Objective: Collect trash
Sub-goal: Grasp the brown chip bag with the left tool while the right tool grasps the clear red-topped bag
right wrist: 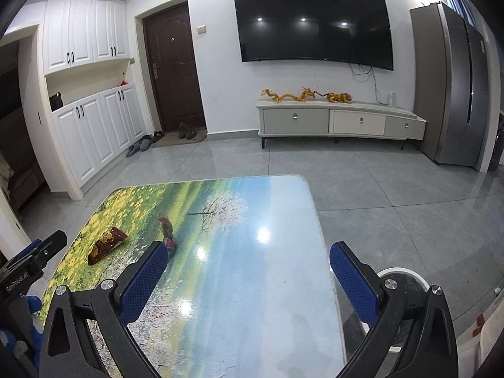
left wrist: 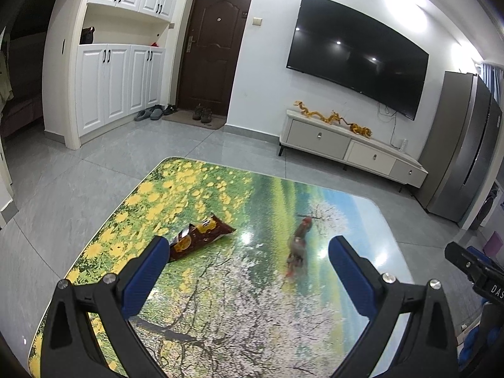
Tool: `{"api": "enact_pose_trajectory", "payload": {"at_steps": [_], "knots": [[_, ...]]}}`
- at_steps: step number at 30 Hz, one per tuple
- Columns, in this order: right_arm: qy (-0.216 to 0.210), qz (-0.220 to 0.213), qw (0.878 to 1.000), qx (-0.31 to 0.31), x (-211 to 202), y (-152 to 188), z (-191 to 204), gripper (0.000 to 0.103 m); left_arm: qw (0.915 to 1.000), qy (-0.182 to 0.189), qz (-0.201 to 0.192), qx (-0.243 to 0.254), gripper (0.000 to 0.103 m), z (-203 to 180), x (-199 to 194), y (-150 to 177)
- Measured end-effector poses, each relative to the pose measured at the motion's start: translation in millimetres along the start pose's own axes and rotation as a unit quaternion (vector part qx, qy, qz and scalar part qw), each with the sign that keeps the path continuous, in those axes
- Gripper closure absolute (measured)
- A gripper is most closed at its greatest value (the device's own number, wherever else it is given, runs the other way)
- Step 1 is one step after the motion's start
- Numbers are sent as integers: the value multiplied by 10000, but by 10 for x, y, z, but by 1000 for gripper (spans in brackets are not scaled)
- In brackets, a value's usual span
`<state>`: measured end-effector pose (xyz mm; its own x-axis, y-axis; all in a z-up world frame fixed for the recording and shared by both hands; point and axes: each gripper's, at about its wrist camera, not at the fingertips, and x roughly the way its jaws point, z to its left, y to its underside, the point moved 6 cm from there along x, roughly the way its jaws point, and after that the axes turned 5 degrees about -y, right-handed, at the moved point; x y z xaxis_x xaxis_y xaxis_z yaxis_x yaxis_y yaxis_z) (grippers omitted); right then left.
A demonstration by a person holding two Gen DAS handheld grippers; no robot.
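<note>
A brown and yellow snack wrapper (left wrist: 201, 234) lies flat on the table (left wrist: 220, 330) with a landscape print, just beyond the left finger of my left gripper (left wrist: 245, 267). It also shows in the right wrist view (right wrist: 105, 245). A crumpled clear and red wrapper (left wrist: 297, 244) lies near the table's middle; in the right wrist view (right wrist: 167, 231) it is by my right gripper's left finger. My left gripper is open and empty above the table. My right gripper (right wrist: 249, 271) is open and empty over the table's right half (right wrist: 267, 283).
A round white bin (right wrist: 400, 286) stands on the floor right of the table. A TV cabinet (right wrist: 340, 121), a grey fridge (right wrist: 456, 85), white cupboards (left wrist: 119, 85) and a brown door (left wrist: 211, 53) line the walls. Grey tile floor surrounds the table.
</note>
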<state>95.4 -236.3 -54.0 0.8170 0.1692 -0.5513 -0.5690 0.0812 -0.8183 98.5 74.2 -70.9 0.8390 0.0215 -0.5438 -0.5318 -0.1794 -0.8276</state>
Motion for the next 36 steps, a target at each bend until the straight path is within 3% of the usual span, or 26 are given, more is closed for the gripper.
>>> {"api": "enact_pose_trajectory", "payload": {"at_steps": [14,21,28,32,34,36], "knots": [[-395,653,9969,-176,534,228,288,0,9977,-247,630,-11,1,524,466,256],[-755,962,9916,-417,822,275,536,0,9967,-55,803,50,1,872,639,207],[-1104,1235,9844,-598,1165,301,812,2,9946,168,982,299,2,855,951,71],[-1229,1435,9800,-623,1432,308,931,10,9916,294,1122,578,3,713,1181,40],[-1292,1555,9777,-575,1570,323,970,12,9901,327,1188,680,5,642,1287,27],[-1319,1675,9758,-481,1710,351,988,18,9886,341,1260,753,16,599,1382,13]]}}
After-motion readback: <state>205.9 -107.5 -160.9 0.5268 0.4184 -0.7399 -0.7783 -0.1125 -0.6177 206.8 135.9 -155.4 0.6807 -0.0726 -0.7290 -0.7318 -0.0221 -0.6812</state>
